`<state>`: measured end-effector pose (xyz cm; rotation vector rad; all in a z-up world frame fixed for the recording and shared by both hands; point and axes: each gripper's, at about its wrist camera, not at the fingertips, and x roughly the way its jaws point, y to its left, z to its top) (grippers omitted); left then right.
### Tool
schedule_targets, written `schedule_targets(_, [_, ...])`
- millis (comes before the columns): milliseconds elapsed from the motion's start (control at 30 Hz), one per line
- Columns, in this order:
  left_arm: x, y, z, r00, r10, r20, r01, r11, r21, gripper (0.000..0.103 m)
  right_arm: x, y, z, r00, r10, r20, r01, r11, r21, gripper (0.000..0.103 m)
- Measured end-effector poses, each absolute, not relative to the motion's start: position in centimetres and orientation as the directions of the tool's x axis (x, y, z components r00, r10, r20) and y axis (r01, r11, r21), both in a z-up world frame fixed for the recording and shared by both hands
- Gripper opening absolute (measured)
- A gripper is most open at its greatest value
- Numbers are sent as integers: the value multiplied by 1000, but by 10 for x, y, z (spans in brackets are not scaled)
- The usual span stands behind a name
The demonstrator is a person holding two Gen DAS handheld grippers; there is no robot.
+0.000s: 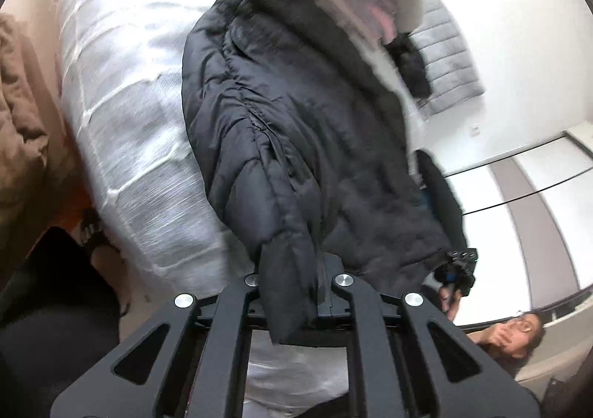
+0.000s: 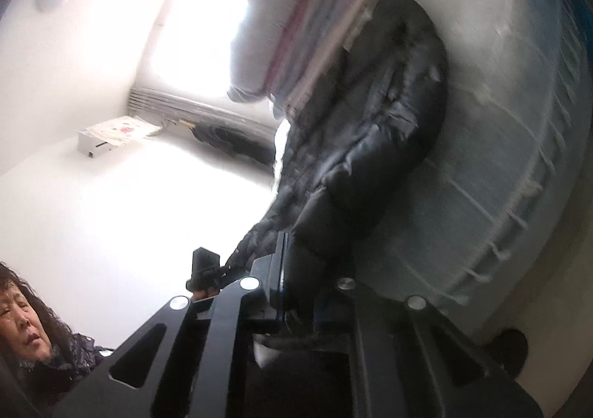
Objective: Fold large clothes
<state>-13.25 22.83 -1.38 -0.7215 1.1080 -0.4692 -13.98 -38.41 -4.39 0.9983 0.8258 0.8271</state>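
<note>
Both jaws are clenched on the black puffer jacket (image 1: 296, 129): the left gripper (image 1: 292, 292) pinches one edge, the right gripper (image 2: 296, 284) another. The jacket hangs over the plastic-wrapped mattress (image 1: 122, 114). Lifting evenly, keeping the span taut, should give a clean fold.

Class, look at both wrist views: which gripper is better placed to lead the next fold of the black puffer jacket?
Probably neither: left gripper and right gripper are both shut on the black puffer jacket at one edge.
</note>
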Motion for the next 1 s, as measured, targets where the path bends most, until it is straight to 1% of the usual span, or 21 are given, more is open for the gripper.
schedule_targets(100, [-146,227,20,408,-695,-592,47,664,-746,6,-150,-381,-16,479,858,-184,-224,323,920,9])
schedule_targets(200, [-165,223,49,409,-721,-559,102,645,-757,6,-167,-380,16,499,854,-150,-265,315,911,9])
schedule_targets(300, [-189,222,68,388,-743,-546,145,634,-760,6,-190,-383,45,503,854,-132,-313,323,893,9])
schedule_targets(400, [-211,222,63,332,-757,-563,157,632,-759,8,-220,-386,53,477,866,-150,-321,331,887,9])
schedule_targets(433, [-220,222,51,289,-764,-577,156,633,-759,8,-228,-388,46,479,857,-190,-291,360,887,11])
schedule_targets(467, [-226,223,39,261,-769,-584,146,629,-763,9,-232,-393,34,479,848,-227,-244,377,894,19])
schedule_targets(500, [-231,225,20,228,-773,-593,114,626,-772,10,-235,-400,22,469,847,-249,-203,378,903,41])
schedule_targets(567, [-238,232,-12,202,-780,-591,44,611,-791,10,-238,-407,-8,474,837,-272,-120,367,922,61])
schedule_targets(633, [-243,236,-34,193,-790,-581,-4,592,-806,12,-238,-408,-22,468,845,-260,-86,336,938,65])
schedule_targets(667, [-245,238,-43,191,-793,-579,-25,586,-810,16,-237,-408,-30,473,844,-255,-62,320,945,68])
schedule_targets(700, [-246,237,-47,190,-794,-578,-35,583,-812,22,-237,-406,-34,470,843,-262,-46,320,946,68])
schedule_targets(733, [-248,237,-51,192,-797,-573,-40,577,-816,25,-236,-405,-36,469,844,-260,-41,315,948,68])
schedule_targets(767, [-249,237,-53,196,-800,-568,-41,572,-819,30,-236,-406,-35,466,846,-259,-41,313,949,69])
schedule_targets(833, [-250,235,-55,201,-799,-567,-37,573,-819,32,-235,-408,-34,470,842,-265,-42,321,946,69])
schedule_targets(867, [-249,234,-53,205,-797,-568,-36,574,-818,32,-235,-407,-36,473,838,-270,-37,326,945,67])
schedule_targets(900, [-249,233,-53,213,-796,-566,-30,574,-818,31,-236,-405,-36,481,831,-281,-30,336,942,47])
schedule_targets(933, [-249,232,-52,220,-796,-563,-26,573,-819,31,-237,-405,-39,497,812,-305,-9,357,934,31])
schedule_targets(967, [-249,232,-50,233,-797,-557,-16,569,-822,23,-240,-405,-34,507,806,-306,2,354,935,17])
schedule_targets(1000, [-249,233,-47,242,-792,-560,-9,575,-818,15,-242,-405,-33,524,797,-301,7,350,937,15])
